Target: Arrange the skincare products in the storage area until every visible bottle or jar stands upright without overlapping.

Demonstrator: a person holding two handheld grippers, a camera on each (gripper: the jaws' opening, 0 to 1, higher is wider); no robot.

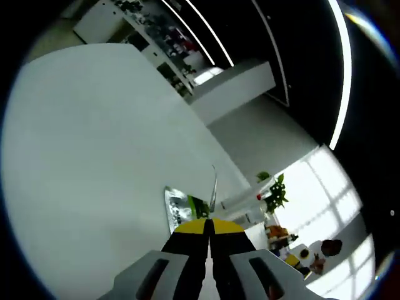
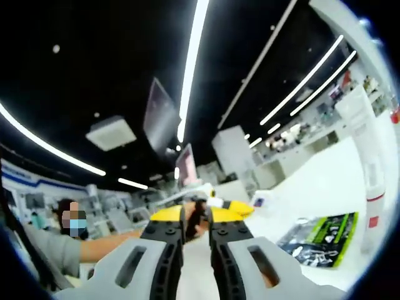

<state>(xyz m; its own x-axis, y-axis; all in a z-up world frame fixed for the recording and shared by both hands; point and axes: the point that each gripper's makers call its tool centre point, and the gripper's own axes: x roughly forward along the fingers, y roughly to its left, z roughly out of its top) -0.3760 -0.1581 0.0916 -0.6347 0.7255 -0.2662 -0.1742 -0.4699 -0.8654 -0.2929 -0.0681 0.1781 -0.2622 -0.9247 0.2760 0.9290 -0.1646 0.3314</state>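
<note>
White, matt and featureless, the flat table surface point(image 1: 94, 156) takes up most of the left gripper view. The left gripper point(image 1: 208, 228), grey-bodied with yellow-and-black tips, has its jaws pressed together with nothing between them. Just beyond the tips lies a flat, glossy silver-and-green sachet point(image 1: 178, 209), thin and flexible-looking, its foil face reflecting light.

In the right gripper view, the right gripper point(image 2: 196, 215), of the same grey, yellow and black build, shows only a narrow gap between its jaws; no product is visibly held. A dark shape sits behind that gap and cannot be identified.

The task items seen here lie at the right edge of that view: a tall white plastic tube with a red band point(image 2: 369, 156), smooth and slightly tapered, which appears to stand on the white tabletop point(image 2: 312, 181), though the camera's roll makes true upright uncertain. Just beside its base lies a flat black-and-lime-green printed packet point(image 2: 322, 237). A small white box point(image 2: 262, 200) sits further back. A person's grey-sleeved arm point(image 2: 81, 247) reaches in from the left.

Risks, as judged:
- Both cameras are tilted well away from the products; an approach from this pose would be poorly sighted and could knock the tube over.
- The tube is tall and narrow-based, so a sideways nudge is likely to topple it onto the packet.
- Smooth plastic and foil may slip between hard jaws.
</note>
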